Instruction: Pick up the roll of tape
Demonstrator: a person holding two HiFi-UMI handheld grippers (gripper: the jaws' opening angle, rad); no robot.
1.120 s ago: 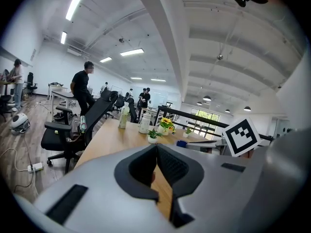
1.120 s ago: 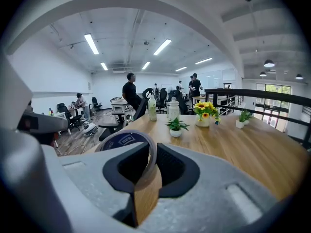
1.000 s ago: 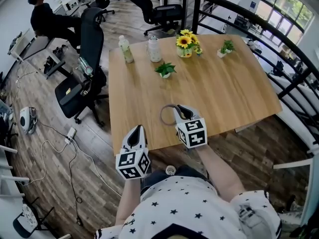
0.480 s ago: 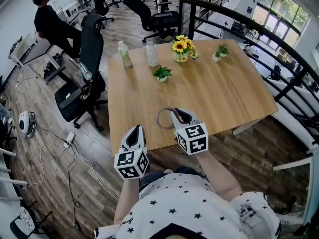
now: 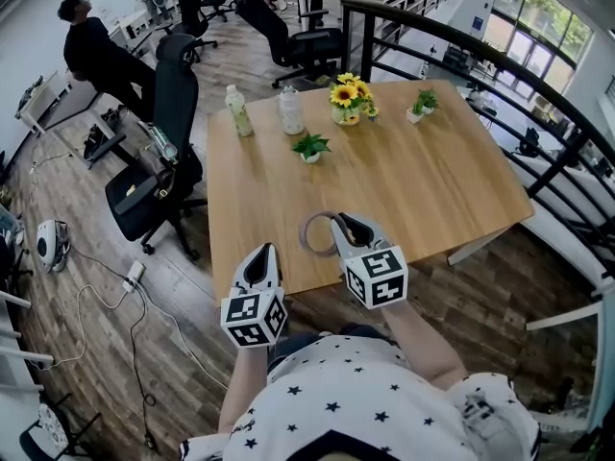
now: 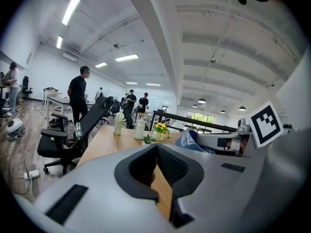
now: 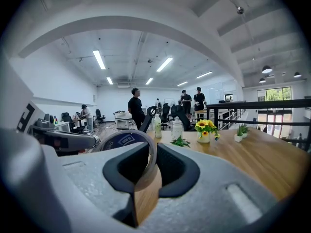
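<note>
The roll of tape (image 5: 314, 234) is a thin ring with a blue-and-white label, and it hangs a little above the wooden table (image 5: 432, 176) near the front edge. My right gripper (image 5: 338, 222) is shut on its right rim. In the right gripper view the roll (image 7: 127, 142) stands on edge, its band pinched between the dark pads of my right gripper (image 7: 151, 164). My left gripper (image 5: 263, 251) hovers at the table's front edge, left of the roll, shut with nothing in it. The left gripper view shows my left gripper (image 6: 156, 152) with pads together and the roll (image 6: 190, 140) to its right.
Two bottles (image 5: 235, 110), a sunflower pot (image 5: 347, 99) and two small plants (image 5: 309, 147) stand along the table's far side. A black office chair (image 5: 159, 161) is by the left edge. A black railing (image 5: 538, 104) runs on the right. A person (image 5: 91, 51) is at back left.
My right gripper has risen with the roll of tape, which is now off the table. The left gripper has stayed about where it was.
</note>
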